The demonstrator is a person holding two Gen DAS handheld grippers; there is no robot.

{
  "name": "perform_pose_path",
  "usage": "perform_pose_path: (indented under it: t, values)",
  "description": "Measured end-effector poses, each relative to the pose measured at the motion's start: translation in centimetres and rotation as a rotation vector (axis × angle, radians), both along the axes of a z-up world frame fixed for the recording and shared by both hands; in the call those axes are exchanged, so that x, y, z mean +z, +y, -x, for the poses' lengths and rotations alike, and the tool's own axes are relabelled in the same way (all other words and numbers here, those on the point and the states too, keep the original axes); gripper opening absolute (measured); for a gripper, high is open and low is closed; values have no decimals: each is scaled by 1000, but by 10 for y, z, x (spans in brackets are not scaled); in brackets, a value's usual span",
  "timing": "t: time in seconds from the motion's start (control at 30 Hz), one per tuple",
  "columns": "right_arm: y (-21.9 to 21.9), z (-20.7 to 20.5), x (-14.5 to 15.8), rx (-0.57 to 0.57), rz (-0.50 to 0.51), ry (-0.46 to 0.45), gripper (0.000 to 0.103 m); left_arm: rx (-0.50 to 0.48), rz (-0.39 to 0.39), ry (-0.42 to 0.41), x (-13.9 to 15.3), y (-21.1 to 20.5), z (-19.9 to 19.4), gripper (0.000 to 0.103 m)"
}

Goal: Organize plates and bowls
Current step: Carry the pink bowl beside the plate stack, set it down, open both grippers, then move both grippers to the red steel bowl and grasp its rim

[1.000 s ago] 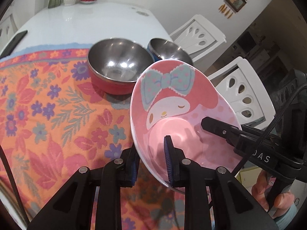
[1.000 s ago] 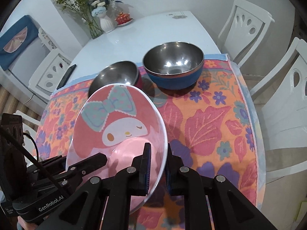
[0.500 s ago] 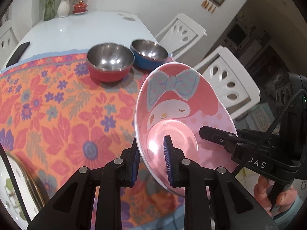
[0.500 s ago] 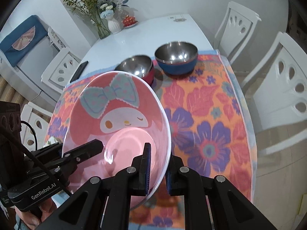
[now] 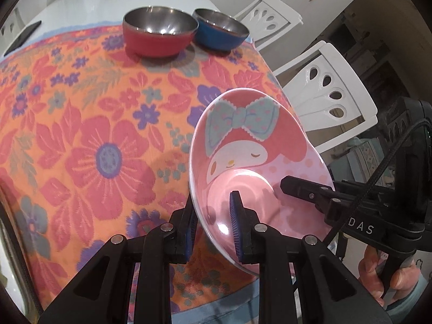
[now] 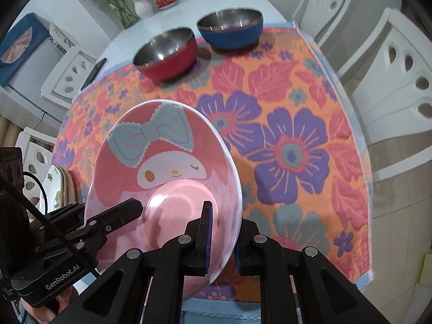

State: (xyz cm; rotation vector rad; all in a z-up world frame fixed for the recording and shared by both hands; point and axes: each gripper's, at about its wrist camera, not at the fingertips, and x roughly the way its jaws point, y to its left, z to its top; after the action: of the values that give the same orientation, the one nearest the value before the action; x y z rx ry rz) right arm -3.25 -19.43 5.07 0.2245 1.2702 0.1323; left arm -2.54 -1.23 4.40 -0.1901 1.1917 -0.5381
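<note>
Nearest to me, both tools grip one pink bowl (image 5: 259, 162) with a bow-and-bunny face printed inside; the left gripper (image 5: 213, 226) is clamped across its left rim, one pad inside and one outside, and the right gripper (image 6: 221, 237) pinches the opposite rim the same way. The bowl hangs tilted above the near edge of the table, over the floral cloth (image 6: 283, 135) — clear of it, not resting. At the left edge of the right view a stack of plates (image 6: 58, 186) peeks from behind the bowl; beyond the bowl the cloth lies bare across its middle. At its far edge stand a red bowl (image 6: 167, 54) and a blue bowl (image 6: 232, 29) just beside each other, both upright. Past them runs white tabletop (image 5: 108, 2) with a dark phone (image 5: 24, 37) near its left side, and white chairs (image 6: 397, 86) line the right side — close against the cloth's edge.
</note>
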Motion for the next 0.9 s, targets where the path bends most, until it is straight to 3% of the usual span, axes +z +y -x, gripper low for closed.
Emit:
perform_pose_path:
  t: [0.47,0.77,0.9]
  values:
    - [-16,13,-9,-29,-29,53,13,-53,-3,46,-12,0,21,19]
    - [-24,34,16,-39,-79,67,13,-53,-14,32,13,28,34,21]
    - [-27,42,48,-39,-114,20,13,-46,-36,-2,35,45,28,22]
